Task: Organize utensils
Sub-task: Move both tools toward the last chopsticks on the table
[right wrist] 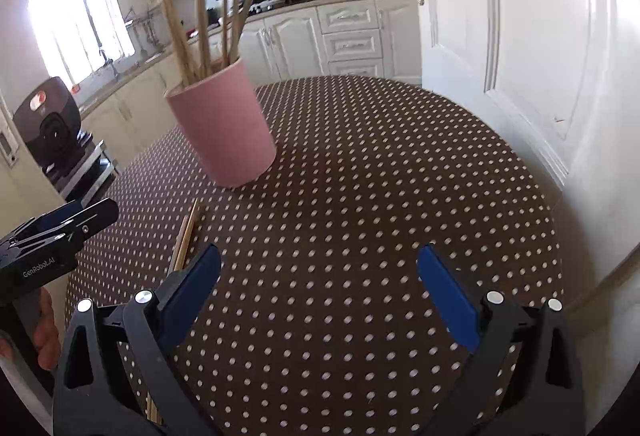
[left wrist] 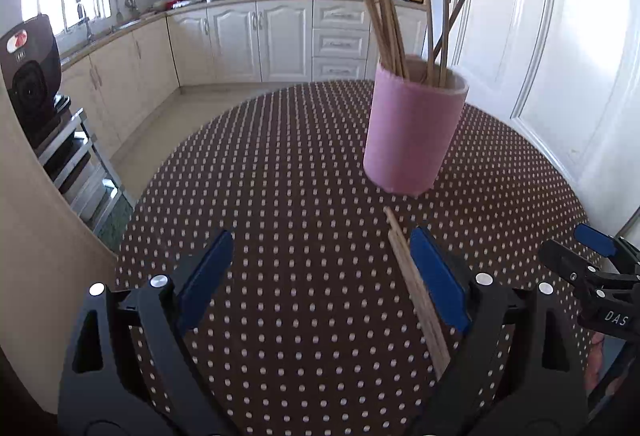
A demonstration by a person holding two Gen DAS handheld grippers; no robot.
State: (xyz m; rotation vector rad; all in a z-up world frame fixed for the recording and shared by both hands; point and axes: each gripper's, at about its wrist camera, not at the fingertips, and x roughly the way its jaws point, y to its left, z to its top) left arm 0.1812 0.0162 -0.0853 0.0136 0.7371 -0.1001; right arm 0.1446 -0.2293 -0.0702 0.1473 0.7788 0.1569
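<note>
A pink cylindrical holder [left wrist: 412,131] [right wrist: 224,127] stands upright on the round table, with several wooden chopsticks [left wrist: 384,7] [right wrist: 204,27] sticking out of it. A pair of loose chopsticks [left wrist: 416,288] [right wrist: 186,236] lies flat on the cloth in front of the holder. My left gripper [left wrist: 320,268] is open above the table; the loose pair runs along the inner side of its right finger [left wrist: 440,276]. My right gripper [right wrist: 320,284] is open with only cloth between its fingers, and the loose pair lies just left of its left finger [right wrist: 192,288].
The table wears a brown cloth with white dots [left wrist: 280,163] [right wrist: 380,175]. A white door [right wrist: 520,35] rises close behind on the right. Kitchen cabinets [left wrist: 240,39] and a black appliance on a rack [left wrist: 32,75] stand left. A hand [right wrist: 44,332] holds the left gripper's handle.
</note>
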